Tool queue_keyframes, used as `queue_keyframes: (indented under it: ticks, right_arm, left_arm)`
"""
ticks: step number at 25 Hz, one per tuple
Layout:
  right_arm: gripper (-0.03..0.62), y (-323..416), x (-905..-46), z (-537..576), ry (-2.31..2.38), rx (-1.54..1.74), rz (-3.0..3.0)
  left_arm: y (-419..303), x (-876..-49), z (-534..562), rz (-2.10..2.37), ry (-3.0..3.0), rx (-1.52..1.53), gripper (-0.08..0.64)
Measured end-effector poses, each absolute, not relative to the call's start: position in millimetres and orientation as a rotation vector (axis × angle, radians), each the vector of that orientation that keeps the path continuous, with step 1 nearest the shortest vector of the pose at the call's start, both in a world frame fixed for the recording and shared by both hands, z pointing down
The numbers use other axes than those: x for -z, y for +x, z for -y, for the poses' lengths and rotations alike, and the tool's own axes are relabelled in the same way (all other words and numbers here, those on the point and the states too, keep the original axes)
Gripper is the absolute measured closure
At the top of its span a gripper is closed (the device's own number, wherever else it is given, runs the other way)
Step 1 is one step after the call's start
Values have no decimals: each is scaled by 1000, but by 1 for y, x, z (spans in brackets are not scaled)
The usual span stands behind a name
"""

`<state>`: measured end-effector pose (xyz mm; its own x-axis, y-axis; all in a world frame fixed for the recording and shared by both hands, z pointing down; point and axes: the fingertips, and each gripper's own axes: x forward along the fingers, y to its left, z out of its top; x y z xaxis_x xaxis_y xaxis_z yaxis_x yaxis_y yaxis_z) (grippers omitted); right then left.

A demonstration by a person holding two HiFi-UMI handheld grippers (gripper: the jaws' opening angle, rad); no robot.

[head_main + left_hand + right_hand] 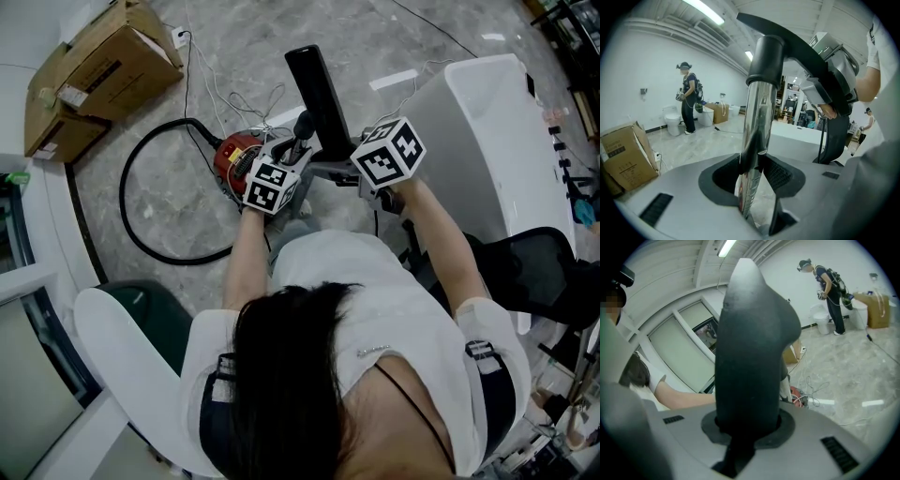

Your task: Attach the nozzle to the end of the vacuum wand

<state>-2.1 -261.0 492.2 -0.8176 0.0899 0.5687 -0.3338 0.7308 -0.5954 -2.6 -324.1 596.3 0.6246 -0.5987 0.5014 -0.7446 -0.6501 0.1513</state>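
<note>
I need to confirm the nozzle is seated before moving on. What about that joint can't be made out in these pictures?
- Left gripper view: wand enters a black collar; how deep is hidden inside it.
- Head view: marker cubes cover the joint.
- Right gripper view: the nozzle fills the frame, hiding the wand.

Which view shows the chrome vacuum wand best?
Left gripper view: the wand fills the centre, chrome tube and black collar. The head view shows it small, mostly covered; in the right gripper view the nozzle blocks it.

Bright even light, ceiling strip light (705,13) glaring; fisheye-warped, dark-cornered edges
</note>
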Motion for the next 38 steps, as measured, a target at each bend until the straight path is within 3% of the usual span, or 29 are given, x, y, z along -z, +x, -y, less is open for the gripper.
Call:
queue_keyframes:
  ticks: [33,34,38]
  right_arm:
    - [518,6,-495,258,192,-1046,2361]
    - [514,6,-495,258,198,-1040,2367]
    - [395,7,-494,265,245,-1026,2400]
  left_arm:
    - [3,-603,322,1028,2570,-772,407]
    - [3,-602,321,1019,2573,-772,407]
    - [2,-601,321,1043,2549,-733,407]
